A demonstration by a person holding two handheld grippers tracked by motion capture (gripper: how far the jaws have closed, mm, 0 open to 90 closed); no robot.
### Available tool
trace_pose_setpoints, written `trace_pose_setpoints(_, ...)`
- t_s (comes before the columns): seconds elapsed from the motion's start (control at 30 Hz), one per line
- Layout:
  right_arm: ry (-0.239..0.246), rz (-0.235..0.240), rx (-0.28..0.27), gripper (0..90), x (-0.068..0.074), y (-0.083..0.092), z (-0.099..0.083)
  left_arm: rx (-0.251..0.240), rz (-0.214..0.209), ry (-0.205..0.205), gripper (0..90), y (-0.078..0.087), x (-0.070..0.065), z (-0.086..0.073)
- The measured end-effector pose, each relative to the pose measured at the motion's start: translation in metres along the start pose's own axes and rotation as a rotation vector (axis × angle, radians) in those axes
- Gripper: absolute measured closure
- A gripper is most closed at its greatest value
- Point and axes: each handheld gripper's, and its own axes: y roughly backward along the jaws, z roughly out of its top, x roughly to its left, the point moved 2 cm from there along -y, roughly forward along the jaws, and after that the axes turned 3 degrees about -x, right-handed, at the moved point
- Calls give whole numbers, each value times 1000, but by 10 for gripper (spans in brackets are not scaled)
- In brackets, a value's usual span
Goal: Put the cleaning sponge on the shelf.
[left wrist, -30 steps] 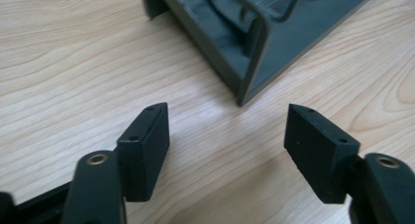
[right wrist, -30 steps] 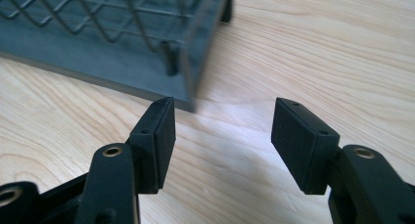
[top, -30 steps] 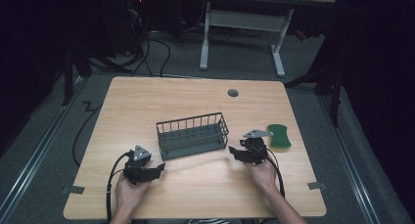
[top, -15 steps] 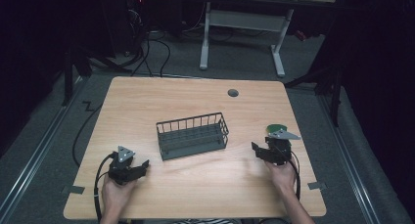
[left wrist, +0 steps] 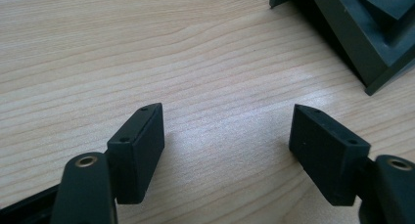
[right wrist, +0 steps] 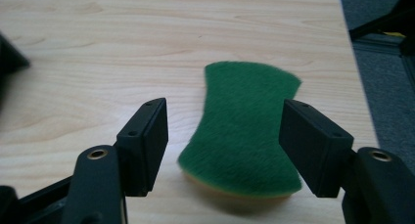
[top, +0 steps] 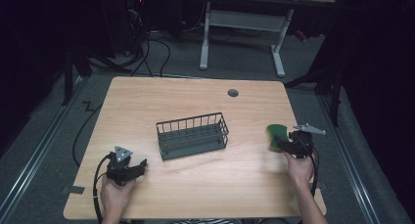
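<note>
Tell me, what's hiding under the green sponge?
The green sponge lies flat on the wooden table. An orange-yellow layer peeks out along its bottom edge. Whatever might sit beneath it is covered. The right gripper fingers stand open on either side.

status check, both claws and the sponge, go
Left claw open over bare table. Right claw open, straddling green sponge, no grip yet. Wire basket mid-table, clear of both.

Both grippers are farther from the wire basket: left gripper nearer the table's front-left, right gripper over the green sponge
</note>
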Motion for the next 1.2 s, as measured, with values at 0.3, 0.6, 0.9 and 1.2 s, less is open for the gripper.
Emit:
trace_pose_setpoints(0.3, -30, -27, 85, 293, -7, -25, 7, -1, 0, 2, 297, 0, 0, 0)
trace_pose_setpoints(0.6, -56, -33, 142, 257, -9, -39, 4, 1, 0, -1, 297, 0, 0, 0)
trace_pose_setpoints(0.9, -47, -65, 151, 260, -8, -47, 3, -1, 0, 2, 297, 0, 0, 0)
trace_pose_setpoints(1.2, -63, -63, 167, 273, -8, -52, 2, -1, 0, 2, 297, 0, 0, 0)
